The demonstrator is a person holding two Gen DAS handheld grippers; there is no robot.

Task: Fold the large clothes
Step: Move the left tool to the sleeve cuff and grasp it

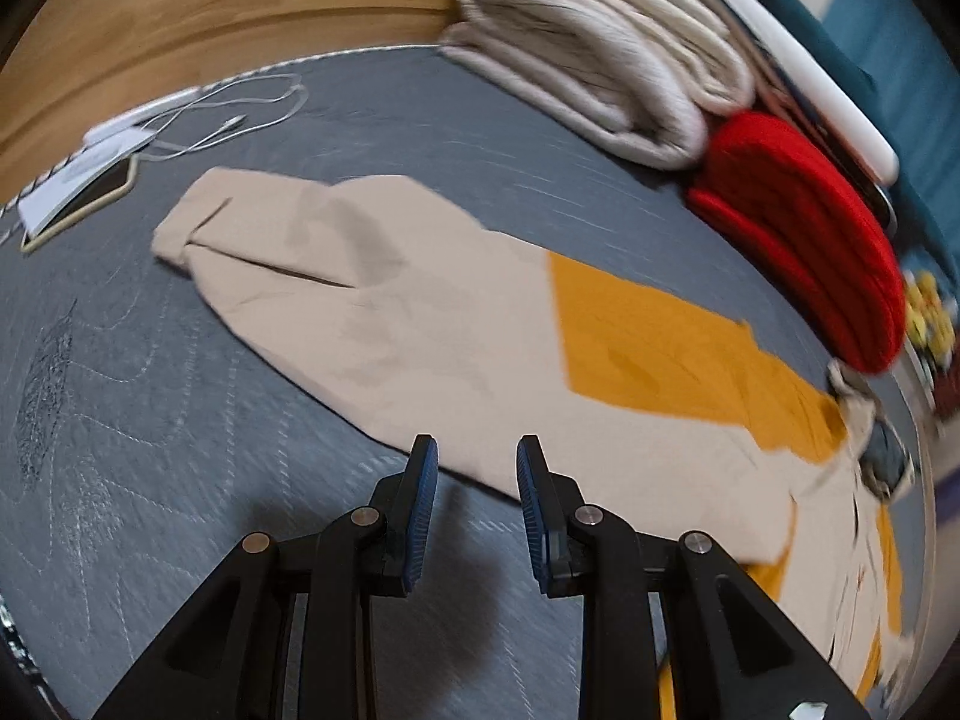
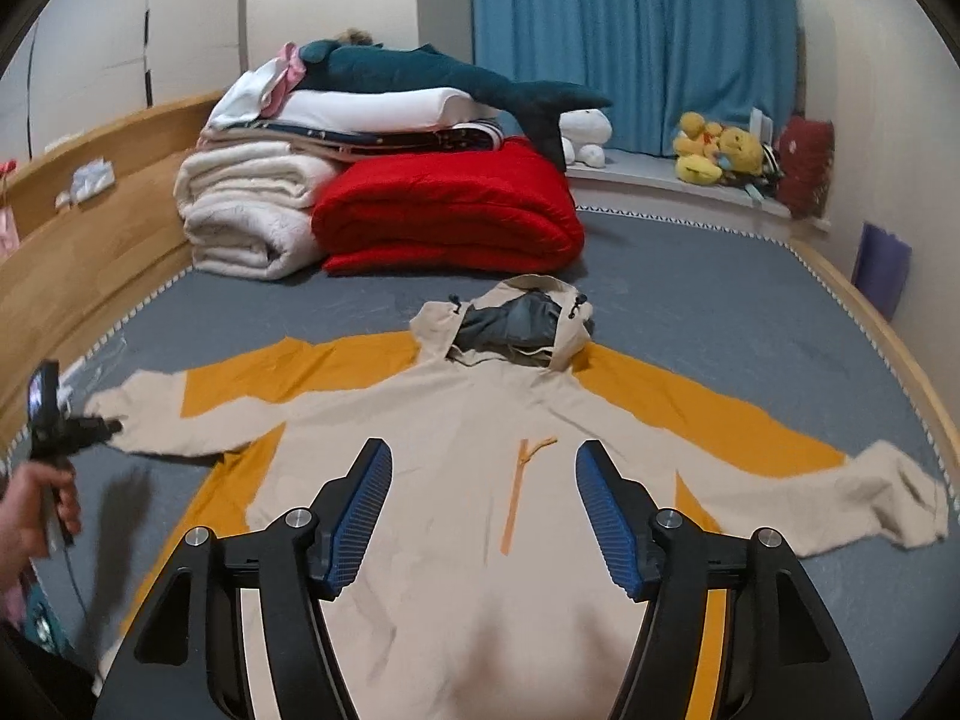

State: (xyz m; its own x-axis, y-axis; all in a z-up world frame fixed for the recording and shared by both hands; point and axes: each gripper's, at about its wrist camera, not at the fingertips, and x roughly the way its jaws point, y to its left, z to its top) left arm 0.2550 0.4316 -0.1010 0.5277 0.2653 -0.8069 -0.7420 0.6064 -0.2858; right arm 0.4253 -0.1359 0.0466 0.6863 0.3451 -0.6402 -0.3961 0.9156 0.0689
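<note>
Mattress [image 2: 690, 312], grey and quilted, fills the middle of both views inside a wooden bed frame [image 2: 102, 252]. Spread flat across its centre lies the beige and orange hooded jacket [image 2: 456, 420], sleeves out to both sides, hood toward the top of the frame. Above it, upper centre, a red folded blanket [image 2: 450, 222] touches a cream one [image 2: 252, 216]. The right gripper [image 2: 483, 504] hovers over the jacket's chest, jaws wide apart, holding nothing. The left gripper [image 1: 477, 480], jaws parted and empty, sits at the sleeve's [image 1: 336, 276] lower edge.
</note>
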